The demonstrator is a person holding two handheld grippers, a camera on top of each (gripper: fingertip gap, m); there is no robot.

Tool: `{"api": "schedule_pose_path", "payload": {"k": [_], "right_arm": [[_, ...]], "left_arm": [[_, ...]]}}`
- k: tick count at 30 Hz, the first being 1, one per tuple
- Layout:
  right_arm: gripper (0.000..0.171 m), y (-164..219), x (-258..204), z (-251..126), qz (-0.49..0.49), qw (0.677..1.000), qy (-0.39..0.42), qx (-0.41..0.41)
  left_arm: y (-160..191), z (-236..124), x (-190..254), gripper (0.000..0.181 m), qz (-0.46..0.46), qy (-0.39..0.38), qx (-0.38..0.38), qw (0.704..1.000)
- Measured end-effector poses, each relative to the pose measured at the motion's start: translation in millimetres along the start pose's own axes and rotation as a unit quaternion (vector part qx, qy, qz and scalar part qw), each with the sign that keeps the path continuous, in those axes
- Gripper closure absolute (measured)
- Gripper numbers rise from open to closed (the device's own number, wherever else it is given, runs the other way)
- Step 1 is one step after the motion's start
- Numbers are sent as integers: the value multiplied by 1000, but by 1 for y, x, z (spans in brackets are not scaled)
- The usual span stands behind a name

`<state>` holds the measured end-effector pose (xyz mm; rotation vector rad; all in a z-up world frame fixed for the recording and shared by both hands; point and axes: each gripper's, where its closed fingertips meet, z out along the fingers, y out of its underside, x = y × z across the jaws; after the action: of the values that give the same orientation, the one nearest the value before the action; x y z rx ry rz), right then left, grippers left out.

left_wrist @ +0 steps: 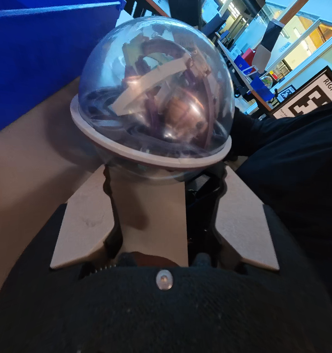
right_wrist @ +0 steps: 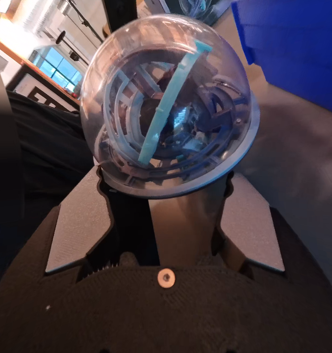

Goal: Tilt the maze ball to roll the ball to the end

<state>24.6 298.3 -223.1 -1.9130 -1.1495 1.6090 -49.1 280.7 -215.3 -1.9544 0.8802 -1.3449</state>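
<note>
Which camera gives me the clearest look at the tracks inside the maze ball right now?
The right wrist view: the maze ball shows its light blue tracks fairly sharply through the clear shell. In the left wrist view the maze ball has blurred, glare-covered tracks.

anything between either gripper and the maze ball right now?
Nothing visible. The maze ball sits right at the fingertips of the left gripper and the right gripper, with no other object between. Firm contact can't be confirmed. The blue bin stands off to the side.

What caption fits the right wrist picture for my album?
Right gripper grips the clear maze ball by its lower part, blue bin behind.
</note>
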Motion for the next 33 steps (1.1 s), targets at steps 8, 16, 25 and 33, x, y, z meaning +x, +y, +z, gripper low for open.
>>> {"api": "schedule_pose_path", "payload": {"k": [8, 16, 25, 33], "right_arm": [[47, -5, 0, 0, -84, 995, 51, 1], [40, -3, 0, 6, -55, 998, 30, 2], [39, -1, 0, 10, -121, 991, 49, -5], [39, 0, 2, 15, -145, 987, 70, -10]], "left_arm": [[2, 5, -6, 70, -1, -14, 8, 1000], [0, 6, -7, 70, 46, -34, 27, 998], [7, 6, -8, 69, 119, -64, 18, 991], [5, 5, -11, 65, 151, -87, 17, 985]]}}
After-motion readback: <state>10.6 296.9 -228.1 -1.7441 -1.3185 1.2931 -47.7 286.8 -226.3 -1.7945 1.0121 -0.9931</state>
